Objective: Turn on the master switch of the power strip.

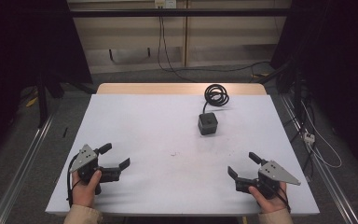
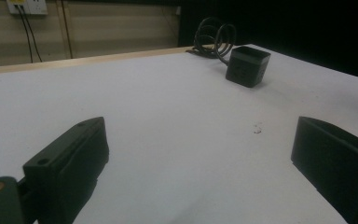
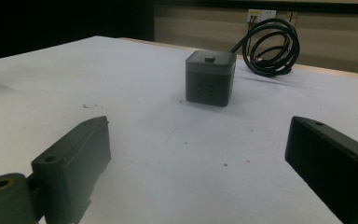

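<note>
Two grippers, left gripper [image 1: 115,156] and right gripper [image 1: 242,164], jaws spread, nothing held | dark cube box [image 1: 208,124] closed, contents hidden | coiled cable [image 1: 216,95] behind it.

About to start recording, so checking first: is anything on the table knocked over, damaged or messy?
Nothing stands out. The dark cube sits upright and its cable lies coiled behind it at the table's far edge. A few tiny specks mark the white top. Both grippers, left and right, are open and empty.

I'm looking over a white-topped table [image 1: 135,121] with a wooden far edge, on grey floor [image 1: 135,74]. Beyond stands a beige wall [image 1: 223,37] with a socket [image 1: 164,3]; dark curtains [image 1: 335,56] flank both sides. Light is dim.
</note>
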Demonstrator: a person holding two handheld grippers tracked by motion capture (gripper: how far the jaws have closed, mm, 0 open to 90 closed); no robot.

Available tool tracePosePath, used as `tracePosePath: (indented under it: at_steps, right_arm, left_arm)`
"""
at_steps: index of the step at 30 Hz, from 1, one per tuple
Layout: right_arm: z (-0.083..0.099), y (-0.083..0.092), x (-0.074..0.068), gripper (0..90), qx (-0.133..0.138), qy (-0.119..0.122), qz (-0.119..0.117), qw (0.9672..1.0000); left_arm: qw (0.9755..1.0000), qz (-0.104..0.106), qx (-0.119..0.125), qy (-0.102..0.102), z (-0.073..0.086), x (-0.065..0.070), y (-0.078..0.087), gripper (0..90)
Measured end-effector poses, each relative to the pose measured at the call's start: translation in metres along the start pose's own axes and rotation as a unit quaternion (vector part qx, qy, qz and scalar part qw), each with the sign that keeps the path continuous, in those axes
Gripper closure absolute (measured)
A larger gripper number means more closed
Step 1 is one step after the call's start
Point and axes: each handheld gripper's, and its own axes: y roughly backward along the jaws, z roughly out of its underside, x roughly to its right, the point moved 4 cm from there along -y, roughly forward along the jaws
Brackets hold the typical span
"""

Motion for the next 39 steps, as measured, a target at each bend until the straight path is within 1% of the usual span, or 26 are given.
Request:
tracePosePath:
  at_steps: [10, 14, 19, 22, 25, 26, 28, 32, 35, 37, 39]
  right_arm:
    - [-0.002, -0.006, 0.000, 5.5, -0.010, 0.007, 0.006, 0.9999]
    - [-0.004, -0.009, 0.001, 5.6, -0.009, 0.009, 0.009, 0.9999]
    - [-0.009, -0.017, 0.001, 6.1, -0.012, 0.009, 0.010, 0.9998]
    - [-0.011, -0.022, 0.002, 6.6, -0.014, 0.015, 0.010, 0.9998]
    - [-0.013, -0.025, 0.004, 6.8, -0.014, 0.011, 0.013, 0.9998]
    - [-0.016, -0.028, 0.007, 6.8, -0.015, 0.006, 0.015, 0.9998]
    - [-0.017, -0.031, 0.008, 6.9, -0.017, 0.003, 0.018, 0.9997]
    - [-0.017, -0.036, 0.009, 7.2, -0.025, 0.007, 0.017, 0.9995]
    - [-0.023, -0.043, 0.010, 8.4, -0.026, 0.010, 0.021, 0.9994]
    - [-0.026, -0.046, 0.011, 9.5, -0.027, 0.010, 0.022, 0.9993]
    - [-0.028, -0.049, 0.011, 10.2, -0.028, 0.011, 0.025, 0.9992]
  left_arm:
    - [1.0000, 0.000, -0.002, 0.001, 0.001, -0.001, 0.002, 3.6]
    - [1.0000, 0.002, -0.001, -0.002, 0.000, -0.001, 0.003, 3.7]
    - [1.0000, 0.001, 0.000, -0.001, 0.001, -0.001, 0.004, 3.6]
    - [1.0000, 0.003, 0.000, -0.002, 0.001, -0.001, 0.003, 3.6]
    - [1.0000, 0.003, 0.000, -0.001, 0.001, 0.000, 0.003, 3.6]
    - [1.0000, 0.003, -0.002, -0.003, 0.001, 0.000, 0.003, 3.7]
    - [1.0000, 0.003, -0.002, 0.000, 0.002, -0.001, 0.003, 3.6]
    - [1.0000, 0.003, -0.001, -0.002, 0.002, 0.000, 0.004, 3.6]
    - [1.0000, 0.003, -0.001, -0.001, 0.002, 0.000, 0.004, 3.7]
    - [1.0000, 0.003, -0.001, -0.003, 0.002, 0.000, 0.004, 3.7]
    - [1.0000, 0.004, 0.000, -0.001, 0.002, 0.000, 0.004, 3.6]
